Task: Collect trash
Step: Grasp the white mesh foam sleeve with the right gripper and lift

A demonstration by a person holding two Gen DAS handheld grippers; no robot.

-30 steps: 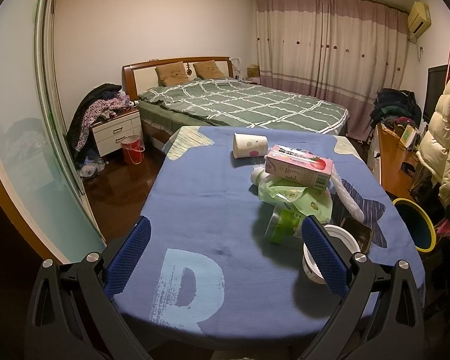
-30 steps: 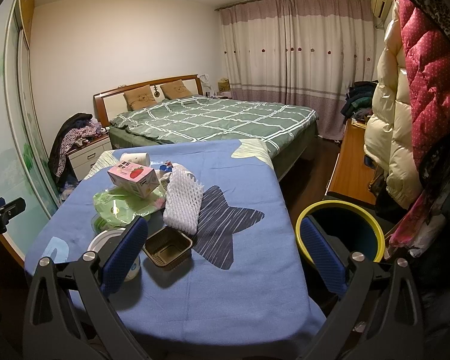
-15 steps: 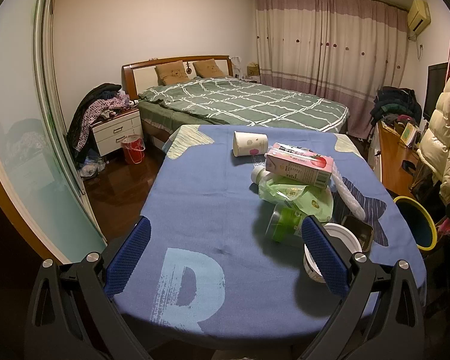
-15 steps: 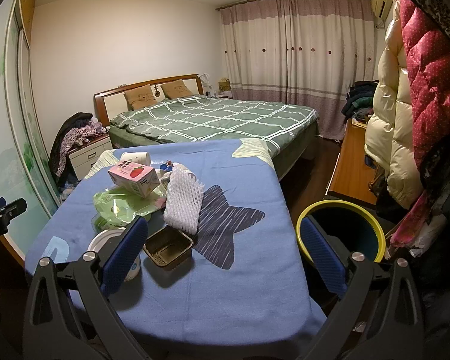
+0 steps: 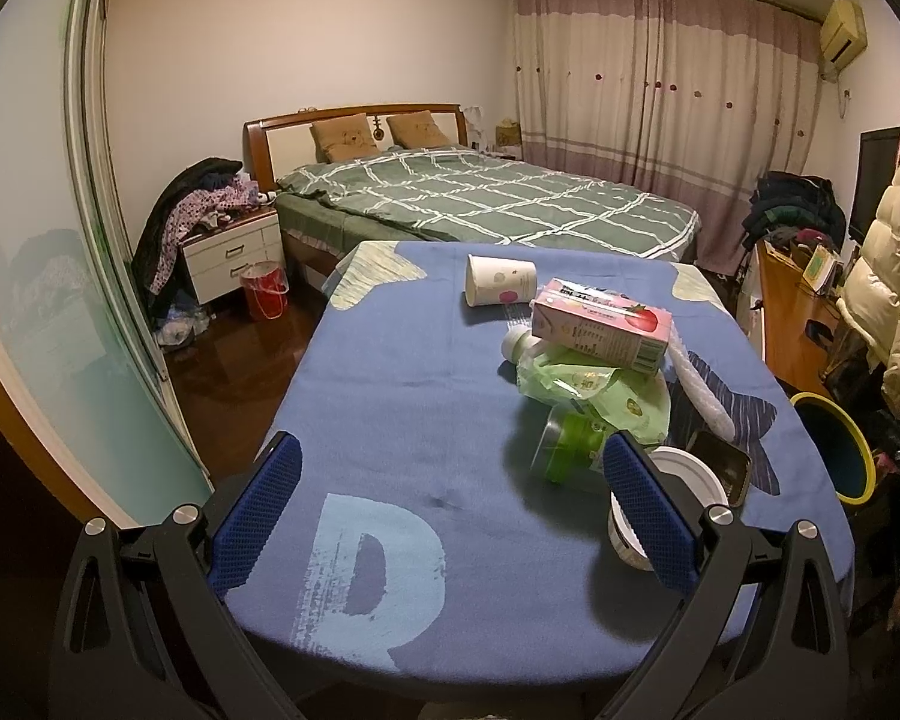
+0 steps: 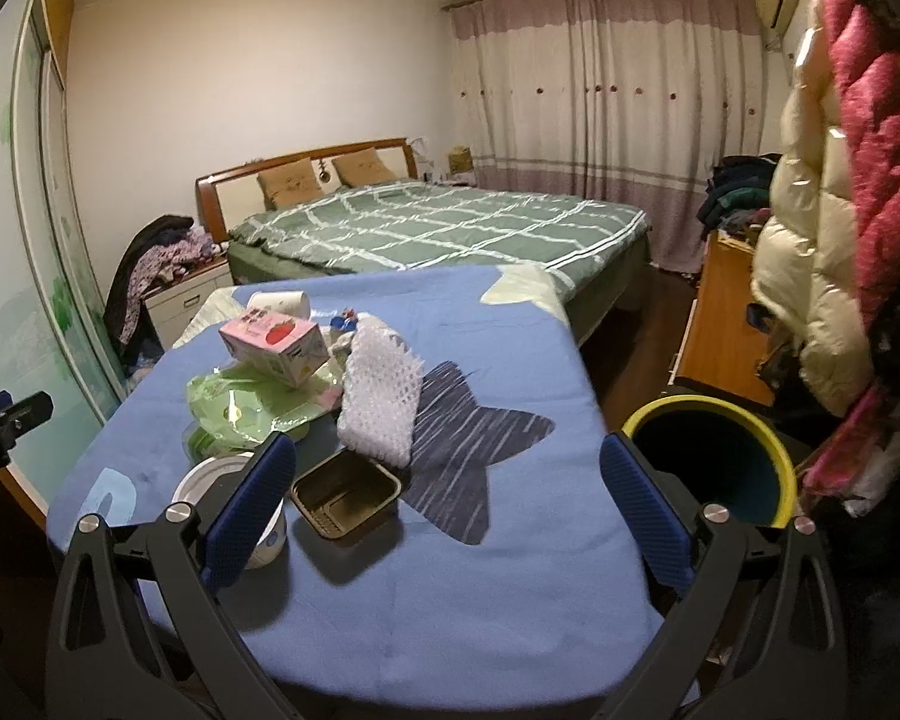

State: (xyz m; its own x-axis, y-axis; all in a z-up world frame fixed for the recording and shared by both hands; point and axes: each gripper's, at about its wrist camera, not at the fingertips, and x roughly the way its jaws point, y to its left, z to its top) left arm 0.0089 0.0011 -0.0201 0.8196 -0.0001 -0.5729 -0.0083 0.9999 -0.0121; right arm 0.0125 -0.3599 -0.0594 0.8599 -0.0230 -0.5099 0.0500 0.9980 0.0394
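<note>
Left claw, black frame with blue textured pads: jaws spread wide, nothing between them; held low at the near edge of the blue-covered tabletop, pointing across it; left pad and right pad level with each other, so no visible roll. Right claw, same black frame and blue pads: jaws also spread wide and empty; hovering over the near edge, aimed forward; pads level. In the right wrist view, part of the left claw's black frame shows at the far left edge; the two claws are well apart.
</note>
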